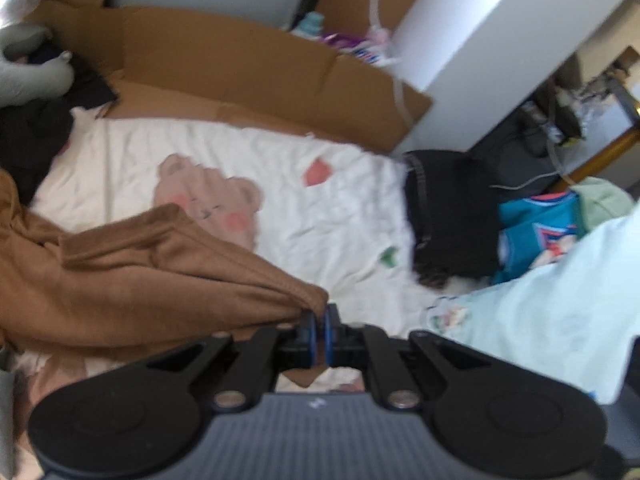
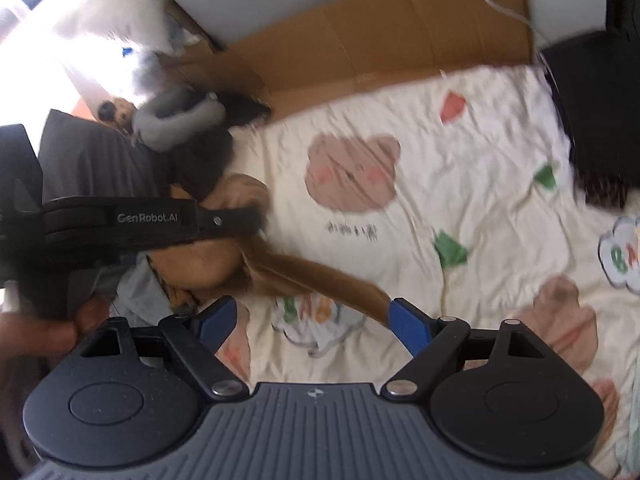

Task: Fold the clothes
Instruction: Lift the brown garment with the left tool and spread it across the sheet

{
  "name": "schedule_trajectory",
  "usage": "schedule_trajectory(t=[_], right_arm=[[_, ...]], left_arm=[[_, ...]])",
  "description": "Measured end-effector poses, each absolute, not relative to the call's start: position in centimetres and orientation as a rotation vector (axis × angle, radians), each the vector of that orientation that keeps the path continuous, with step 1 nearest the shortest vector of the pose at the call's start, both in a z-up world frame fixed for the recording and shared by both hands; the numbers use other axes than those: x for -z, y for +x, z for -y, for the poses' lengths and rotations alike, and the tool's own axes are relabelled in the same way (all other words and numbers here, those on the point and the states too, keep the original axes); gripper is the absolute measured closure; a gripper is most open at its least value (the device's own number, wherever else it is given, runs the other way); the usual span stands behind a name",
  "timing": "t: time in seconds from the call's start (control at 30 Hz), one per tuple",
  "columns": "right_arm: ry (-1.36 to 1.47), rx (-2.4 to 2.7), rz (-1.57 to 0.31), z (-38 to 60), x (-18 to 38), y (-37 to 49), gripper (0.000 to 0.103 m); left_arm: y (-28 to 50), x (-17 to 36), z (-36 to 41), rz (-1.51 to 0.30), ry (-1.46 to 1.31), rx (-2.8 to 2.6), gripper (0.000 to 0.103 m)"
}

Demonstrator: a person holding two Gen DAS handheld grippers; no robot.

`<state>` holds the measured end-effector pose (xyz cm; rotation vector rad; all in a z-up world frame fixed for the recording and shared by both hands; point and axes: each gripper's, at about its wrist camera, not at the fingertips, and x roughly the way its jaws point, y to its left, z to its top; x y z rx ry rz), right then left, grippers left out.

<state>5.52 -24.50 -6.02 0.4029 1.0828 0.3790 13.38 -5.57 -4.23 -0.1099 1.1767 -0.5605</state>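
Here, the soft brown knit garment (image 1: 132, 276) hangs in long drawn folds, bunched thick at the left of the left wrist view and narrowing to a pinched corner at the left gripper (image 1: 319, 320). That gripper is clenched on the cloth: its blue-edged black fingers (image 1: 307, 330) stand pressed together with the brown fabric caught between them, and a small tip of it pokes out below. The garment is raised off the wrinkled cream bedsheet printed with pink bear faces (image 1: 280, 184), which lies flat beneath. In the right wrist view the same garment (image 2: 304, 276) runs as a taut strip from a rumpled heap at the left down toward the right gripper (image 2: 308, 322), ending just beside its right blue pad (image 2: 408, 326). The right gripper's jaws stand wide apart and grasp nothing; only the sheet (image 2: 460, 184) shows between them. Creased flat brown cardboard (image 1: 224, 60) lines the far side of the bed, and dark clothes (image 1: 448, 216) lie at its edge.
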Motion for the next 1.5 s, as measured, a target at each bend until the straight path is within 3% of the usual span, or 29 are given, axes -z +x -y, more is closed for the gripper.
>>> schedule_trajectory(t=[0.17, 0.27, 0.33, 0.37, 0.4, 0.43, 0.63, 0.83, 0.9, 0.93, 1.1, 1.23, 1.43, 1.5], right_arm=[[0.356, -0.368, -0.991, 24.8, 3.7, 5.6, 0.017], [0.391, -0.398, -0.959, 25.5, 2.9, 5.7, 0.032], [0.419, -0.429, -0.945, 26.0, 2.5, 5.8, 0.063], [0.43, -0.438, -0.939, 26.3, 2.4, 5.7, 0.074], [0.438, -0.442, -0.924, 26.7, 2.2, 5.6, 0.095], [0.446, -0.445, -0.909, 27.0, 2.0, 5.5, 0.101], [0.505, -0.413, -0.75, 30.5, -1.4, 4.6, 0.103], [0.592, -0.387, -0.648, 34.3, -4.0, 4.2, 0.103], [0.594, -0.382, -0.636, 35.0, -4.4, 4.2, 0.103], [0.599, -0.372, -0.634, 35.3, -4.5, 4.2, 0.103], [0.623, -0.322, -0.578, 37.7, -5.7, 4.1, 0.103], [0.606, -0.285, -0.427, 40.9, -8.4, 3.2, 0.103], [0.637, -0.251, -0.552, 43.3, -6.5, 5.0, 0.103], [0.616, -0.263, -0.623, 42.7, -5.3, 5.5, 0.103]], left_arm=[[12.5, 0.9, 7.9, -1.147, -0.128, 0.643, 0.099], [11.8, -1.0, 9.3, -1.126, -0.137, 0.688, 0.099], [11.4, -2.2, 10.1, -1.113, -0.144, 0.713, 0.099], [11.2, -2.8, 10.5, -1.105, -0.142, 0.72, 0.099], [11.1, -3.3, 10.8, -1.096, -0.14, 0.727, 0.099], [11.1, -3.8, 11.1, -1.087, -0.141, 0.734, 0.099], [11.4, -6.7, 12.0, -1.013, -0.157, 0.752, 0.098], [11.6, -7.6, 11.7, -1.001, -0.212, 0.769, 0.088], [11.3, -7.4, 11.5, -0.998, -0.206, 0.756, 0.075], [11.1, -7.3, 11.4, -0.994, -0.182, 0.732, 0.073], [11.3, -5.2, 9.7, -1.024, -0.157, 0.653, 0.073], [12.0, -2.9, 8.0, -1.06, -0.131, 0.561, 0.073], [13.1, 0.7, 6.0, -1.118, -0.045, 0.434, 0.072], [13.4, 1.4, 5.1, -1.133, -0.052, 0.41, 0.066]])
